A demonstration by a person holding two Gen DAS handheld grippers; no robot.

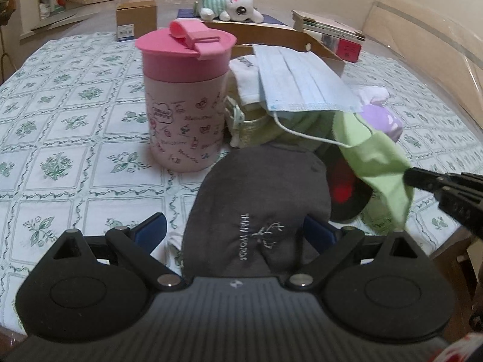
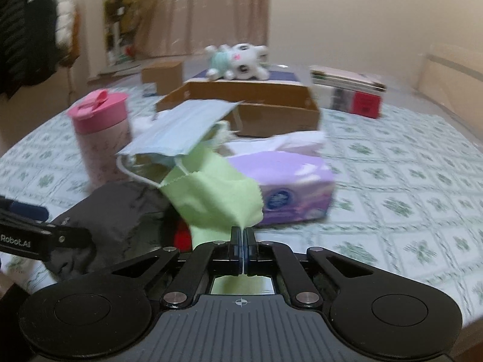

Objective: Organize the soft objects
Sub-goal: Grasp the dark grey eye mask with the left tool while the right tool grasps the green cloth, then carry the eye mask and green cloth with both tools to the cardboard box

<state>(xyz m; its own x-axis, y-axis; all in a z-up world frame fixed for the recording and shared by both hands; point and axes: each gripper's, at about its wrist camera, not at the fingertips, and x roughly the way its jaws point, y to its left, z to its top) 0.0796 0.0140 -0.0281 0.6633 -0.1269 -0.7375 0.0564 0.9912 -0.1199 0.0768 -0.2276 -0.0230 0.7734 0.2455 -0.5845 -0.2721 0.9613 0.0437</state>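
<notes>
My right gripper (image 2: 242, 229) is shut on a light green cloth (image 2: 211, 193) and holds it lifted off the pile; the cloth also shows in the left wrist view (image 1: 374, 163). A blue face mask (image 1: 302, 81) lies draped on the pile, its ear loop hanging over the green cloth; the mask also shows in the right wrist view (image 2: 184, 129). My left gripper (image 1: 235, 226) is open with a dark grey sock (image 1: 259, 208) marked "THAN WORDS" lying between its jaws. The dark sock (image 2: 114, 217) appears at left in the right wrist view.
A pink lidded cup (image 1: 184, 96) stands left of the pile. A purple tissue pack (image 2: 286, 187) lies right of it. An open cardboard box (image 2: 256, 105) sits behind, with a white plush toy (image 1: 232, 1), books (image 1: 332, 34) and a small box (image 1: 135, 19) further back.
</notes>
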